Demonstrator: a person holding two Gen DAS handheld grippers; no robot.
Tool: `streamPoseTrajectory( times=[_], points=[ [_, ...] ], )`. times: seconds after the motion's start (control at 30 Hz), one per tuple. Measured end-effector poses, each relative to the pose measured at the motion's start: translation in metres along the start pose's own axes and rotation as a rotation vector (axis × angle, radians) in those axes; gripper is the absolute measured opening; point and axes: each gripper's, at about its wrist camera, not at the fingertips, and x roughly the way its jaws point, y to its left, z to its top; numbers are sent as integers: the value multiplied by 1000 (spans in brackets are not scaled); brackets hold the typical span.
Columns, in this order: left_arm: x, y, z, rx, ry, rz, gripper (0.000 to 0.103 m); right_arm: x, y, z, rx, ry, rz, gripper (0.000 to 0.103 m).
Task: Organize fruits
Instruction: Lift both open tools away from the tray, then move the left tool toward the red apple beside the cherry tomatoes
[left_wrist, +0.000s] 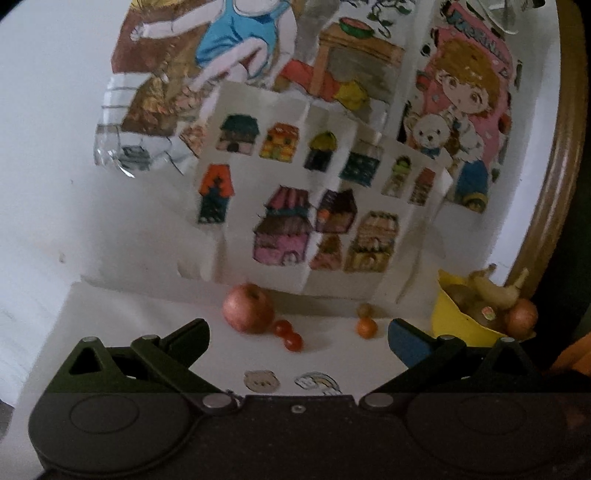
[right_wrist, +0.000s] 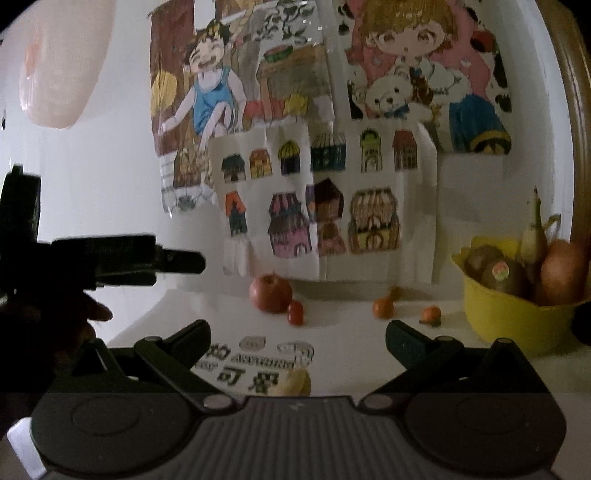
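On the white table (left_wrist: 332, 354) a red apple (left_wrist: 248, 308) lies by the wall, with two cherry tomatoes (left_wrist: 288, 335) touching its right side. Further right lie small orange fruits (left_wrist: 366, 326). A yellow bowl (left_wrist: 454, 326) at the far right holds bananas, a stickered kiwi and a round orange-brown fruit. My left gripper (left_wrist: 298, 332) hangs open over the table with nothing between its fingers. My right gripper (right_wrist: 298, 334) is open and empty too, facing the apple (right_wrist: 270, 293), a tomato (right_wrist: 295, 313), the orange fruits (right_wrist: 383, 307) and the bowl (right_wrist: 509, 328). A yellowish fruit (right_wrist: 295, 382) lies just below it.
Coloured drawings (left_wrist: 295, 192) hang on the white wall behind the fruit. Stickers (left_wrist: 260, 381) and printed lettering (right_wrist: 255, 365) mark the tabletop. A wooden frame (left_wrist: 554, 166) curves along the right. In the right wrist view the left gripper's finger (right_wrist: 181, 260) and a hand (right_wrist: 96, 314) fill the left side.
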Motion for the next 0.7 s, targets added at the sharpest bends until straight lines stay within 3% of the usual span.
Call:
streamPoseTrajectory(
  times=[0.3, 0.43, 0.7],
  points=[
    [3, 21, 24, 2, -53, 78, 102, 12, -2, 27, -2, -57, -24, 103],
    [9, 40, 34, -81, -70, 80, 102, 22, -6, 34, 5, -74, -52, 103],
    [40, 55, 41, -96, -62, 122, 102, 59, -15, 35, -2, -38, -55, 103]
  ],
)
